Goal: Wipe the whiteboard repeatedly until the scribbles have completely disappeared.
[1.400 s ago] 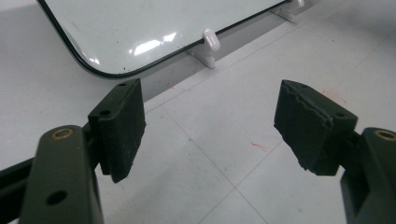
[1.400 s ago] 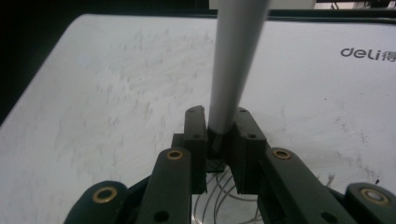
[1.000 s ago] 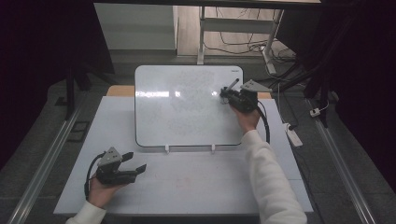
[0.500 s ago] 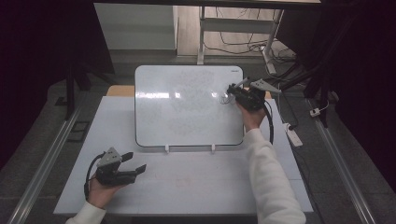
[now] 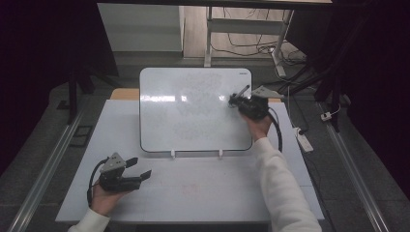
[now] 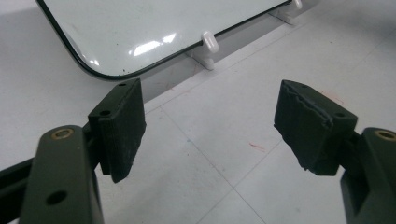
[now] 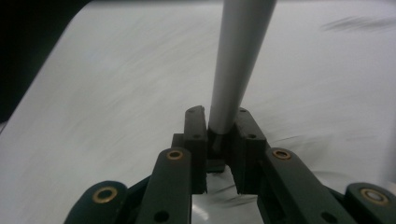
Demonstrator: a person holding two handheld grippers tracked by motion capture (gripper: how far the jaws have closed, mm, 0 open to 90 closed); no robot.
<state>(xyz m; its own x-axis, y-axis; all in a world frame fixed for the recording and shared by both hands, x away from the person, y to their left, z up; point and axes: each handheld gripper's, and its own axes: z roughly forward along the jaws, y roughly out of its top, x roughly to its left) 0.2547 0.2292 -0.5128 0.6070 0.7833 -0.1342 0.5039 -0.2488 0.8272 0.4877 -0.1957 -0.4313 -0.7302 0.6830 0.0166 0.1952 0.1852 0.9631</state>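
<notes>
— Since a second ago, what has shifted?

— Only the right gripper has: it has drifted a little toward the right edge of the whiteboard, and the grey marker it carries now sticks up and away from the person. The left gripper has kept its spot on the white table.

— How is the marker held?

— In the right gripper view the two black jaws are pinched tight on the marker, with its grey barrel rising from between them over the whiteboard.

— Does the tip touch the board?

— Hard to say; the near end is hidden between the jaws.

— And the left gripper?

— Its jaws stand wide apart with nothing between them. In the left gripper view the fingers hang over bare table, near the whiteboard's rounded lower corner and one of its white clip feet.

— Where does the board sit?

— Propped at the far middle of the table, tilted toward the person, with faint smudges across it.
</notes>
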